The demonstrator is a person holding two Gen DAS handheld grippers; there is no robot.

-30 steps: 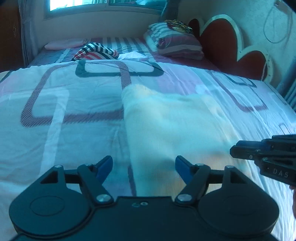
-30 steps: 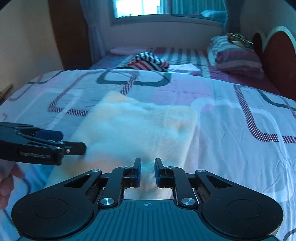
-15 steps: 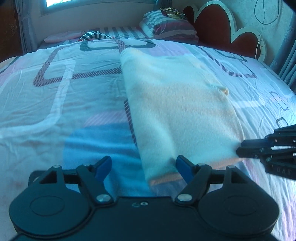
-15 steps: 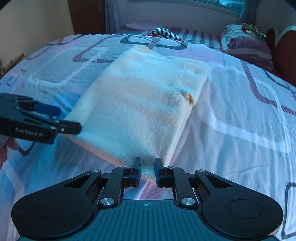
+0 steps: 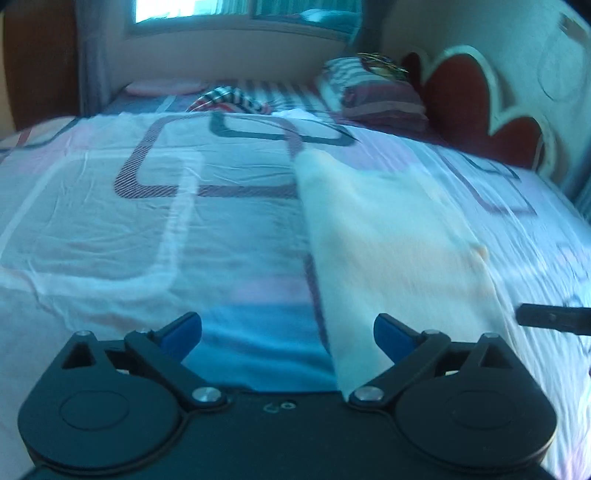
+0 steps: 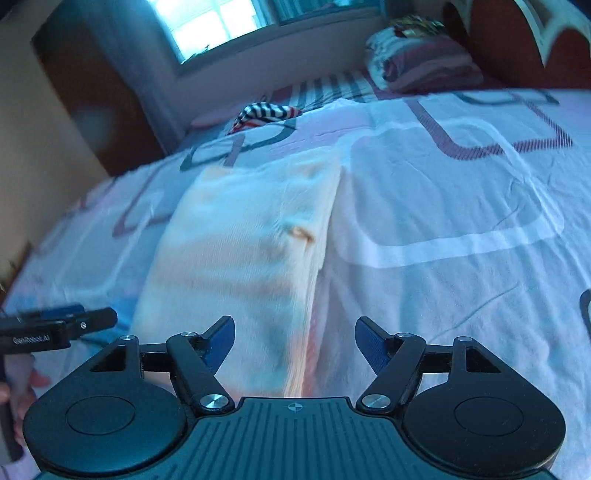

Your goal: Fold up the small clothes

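Note:
A folded pale cream garment (image 5: 391, 236) (image 6: 240, 243) lies flat on the patterned bedsheet (image 5: 147, 221). My left gripper (image 5: 288, 332) hangs over its near left edge, its jaws opening wide, pads apart and pressing on nothing. My right gripper (image 6: 295, 339) hangs over the garment's near right edge, its jaws opening too, and the cloth below them lies free. In the left wrist view the right gripper (image 5: 554, 319) shows at the right margin. The right wrist view has the left gripper (image 6: 55, 326) at its left margin, with part of a hand below it.
A striped piece of clothing (image 5: 229, 101) (image 6: 264, 112) lies farther up the bed. A striped pillow (image 5: 373, 96) rests against the red and white headboard (image 5: 476, 103). A window (image 6: 221, 22) is behind the bed and a dark wooden door (image 6: 99, 99) stands at the left.
My right gripper went from shut to open, letting the garment's edge go, and rolled. My left gripper widened. Both pulled back toward the near end of the garment.

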